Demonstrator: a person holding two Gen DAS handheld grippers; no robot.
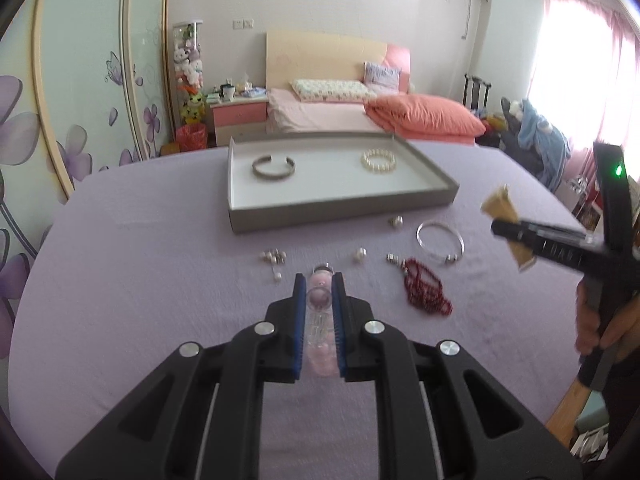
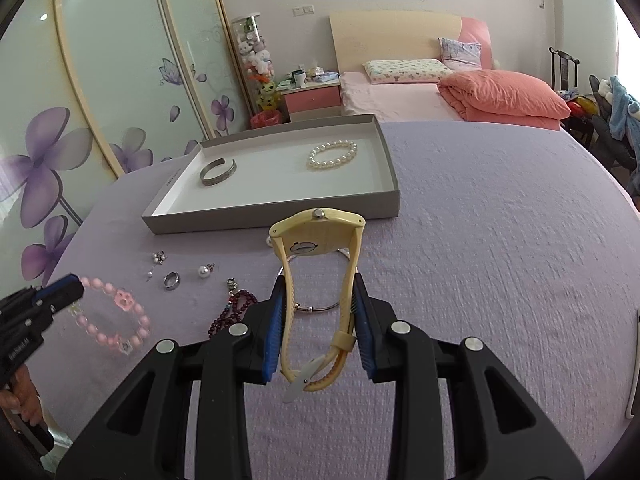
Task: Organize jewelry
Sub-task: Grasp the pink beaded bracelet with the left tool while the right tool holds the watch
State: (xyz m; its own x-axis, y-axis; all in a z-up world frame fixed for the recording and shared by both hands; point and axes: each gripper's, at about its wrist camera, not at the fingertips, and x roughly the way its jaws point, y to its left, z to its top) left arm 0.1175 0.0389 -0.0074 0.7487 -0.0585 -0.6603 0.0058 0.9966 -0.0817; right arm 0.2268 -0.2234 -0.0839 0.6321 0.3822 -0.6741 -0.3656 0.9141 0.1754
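My left gripper (image 1: 319,280) is shut on a pink bead bracelet (image 1: 319,320), seen edge-on between its blue pads. In the right wrist view the left gripper (image 2: 76,286) holds that bracelet (image 2: 116,320) hanging just above the purple cloth. My right gripper (image 2: 319,280) is shut on the strap of a cream wristwatch (image 2: 316,236), whose case stands up ahead of the fingertips. The left wrist view shows the right gripper (image 1: 505,232) and watch (image 1: 498,204) raised at the right. A grey tray (image 1: 340,208) (image 2: 272,216) holds a silver cuff (image 1: 274,166) (image 2: 218,172) and a pearl bracelet (image 1: 379,161) (image 2: 332,153).
On the purple cloth in front of the tray lie a silver bangle (image 1: 440,238), a red bead string (image 1: 426,288), a ring (image 2: 171,280), and pearl earrings (image 2: 205,271). A bed with pink bedding (image 1: 424,118) stands behind the table. A person's hand (image 1: 596,320) grips the right handle.
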